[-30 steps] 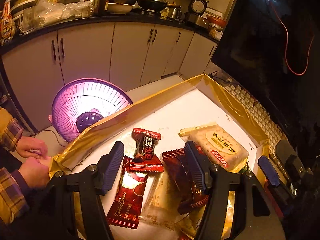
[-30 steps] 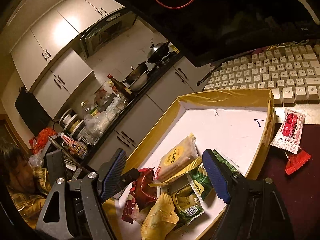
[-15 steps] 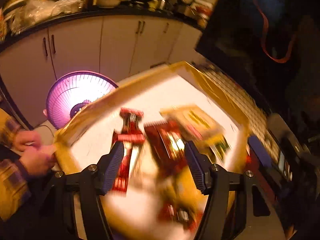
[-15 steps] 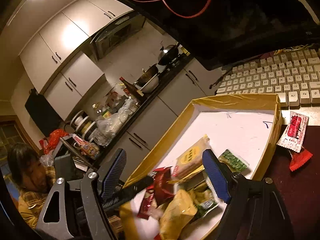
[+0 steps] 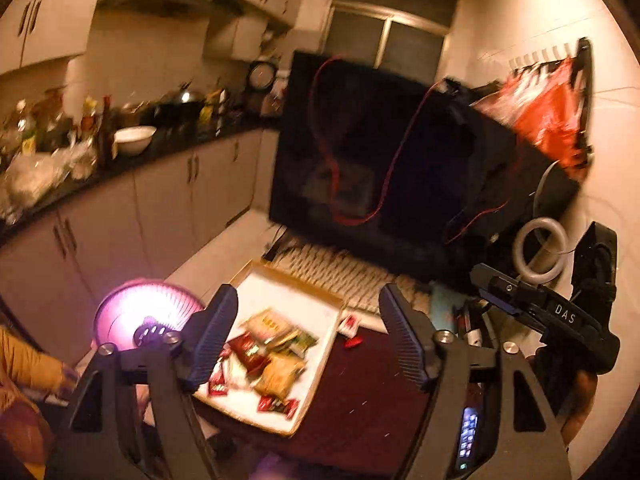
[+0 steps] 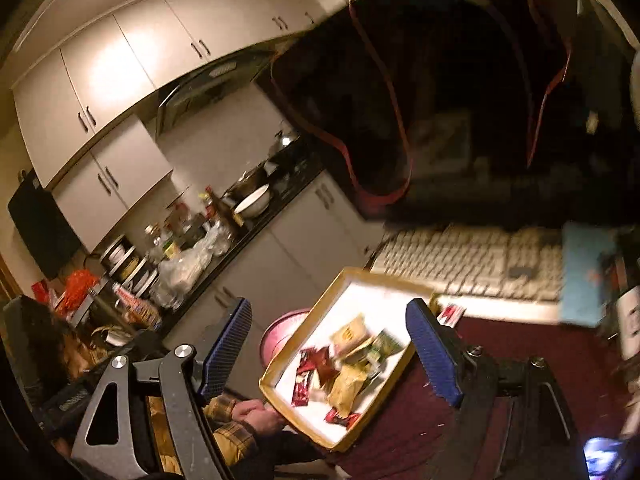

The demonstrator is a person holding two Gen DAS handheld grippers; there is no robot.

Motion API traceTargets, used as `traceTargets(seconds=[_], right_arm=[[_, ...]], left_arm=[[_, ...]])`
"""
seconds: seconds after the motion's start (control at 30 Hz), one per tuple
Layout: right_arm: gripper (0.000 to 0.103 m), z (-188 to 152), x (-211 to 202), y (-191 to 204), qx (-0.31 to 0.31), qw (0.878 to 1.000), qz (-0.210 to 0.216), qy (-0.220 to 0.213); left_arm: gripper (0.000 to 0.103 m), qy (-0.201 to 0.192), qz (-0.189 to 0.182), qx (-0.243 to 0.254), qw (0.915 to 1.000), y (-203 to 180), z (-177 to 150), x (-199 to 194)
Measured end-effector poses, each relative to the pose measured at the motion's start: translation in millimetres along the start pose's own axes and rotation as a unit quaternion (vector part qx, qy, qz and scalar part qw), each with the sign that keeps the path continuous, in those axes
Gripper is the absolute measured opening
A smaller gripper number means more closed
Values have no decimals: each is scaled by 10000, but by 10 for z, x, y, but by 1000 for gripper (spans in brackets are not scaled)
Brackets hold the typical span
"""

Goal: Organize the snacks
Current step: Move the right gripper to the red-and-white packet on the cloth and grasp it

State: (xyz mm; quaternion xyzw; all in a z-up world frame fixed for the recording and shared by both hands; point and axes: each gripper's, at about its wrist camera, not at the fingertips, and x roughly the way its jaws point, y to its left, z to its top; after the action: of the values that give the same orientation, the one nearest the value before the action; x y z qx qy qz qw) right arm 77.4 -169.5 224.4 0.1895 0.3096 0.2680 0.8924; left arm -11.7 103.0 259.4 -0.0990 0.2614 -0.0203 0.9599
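Gold cardboard forms the low walls of a shallow rectangular box [image 5: 280, 429] with a white floor, lying on a dark red cloth [image 5: 360, 392]. In the left wrist view its long side runs from the near edge of the table away toward a pale keyboard [image 5: 340, 276]; in the right wrist view one near corner juts past the table edge, close to a person's hands [image 6: 256, 414] in yellow plaid sleeves.

The snacks [image 5: 268, 354] sit in a loose, crinkly pile in the nearer half of the box: glossy dark red wrappers, a tan square packet, a puffy yellow bag and a small green one. Blur hides their print. Two more small packets, one white with red [image 5: 350, 325] and one red, lie on the table just outside the box, near the keyboard.

The left gripper [image 5: 308, 328] has ribbed blue pads on black arms; its jaws have just been opening and now stand wide apart with nothing between them, high above the box. The right gripper [image 6: 328, 354] is likewise spread and empty, and carries the letters "DAS" where it shows in the left wrist view. A black screen [image 5: 400, 168] with a red cable draped across it stands behind the keyboard.
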Motion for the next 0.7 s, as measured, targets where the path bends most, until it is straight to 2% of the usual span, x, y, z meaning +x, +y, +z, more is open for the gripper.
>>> traceTargets(seconds=[0.1, 0.17, 0.3, 0.43, 0.5, 0.6, 0.7], right_arm=[[85, 10, -151, -91, 113, 9997, -135, -159], [85, -110, -88, -218, 204, 9998, -66, -46], [85, -500, 365, -554, 510, 9979, -57, 400], [83, -862, 939, -980, 893, 9927, -257, 764], [79, -918, 1206, -1146, 1073, 9891, -457, 894], [73, -846, 1660, -1430, 1321, 9835, -743, 984], [65, -757, 2018, -1611, 1392, 9769, -1179, 1111]], left_arm=[[74, 96, -198, -74, 9997, -11, -145, 142], [74, 255, -378, -108, 9989, 34, -350, 326], [74, 563, -417, -190, 9974, 184, -793, 781], [74, 539, -121, -401, 9977, 318, -1047, 1195], [74, 464, -17, -413, 9981, 337, -1089, 1389], [74, 510, -105, -446, 9976, 379, -932, 1766], [74, 370, 179, -554, 9976, 498, -752, 2029]])
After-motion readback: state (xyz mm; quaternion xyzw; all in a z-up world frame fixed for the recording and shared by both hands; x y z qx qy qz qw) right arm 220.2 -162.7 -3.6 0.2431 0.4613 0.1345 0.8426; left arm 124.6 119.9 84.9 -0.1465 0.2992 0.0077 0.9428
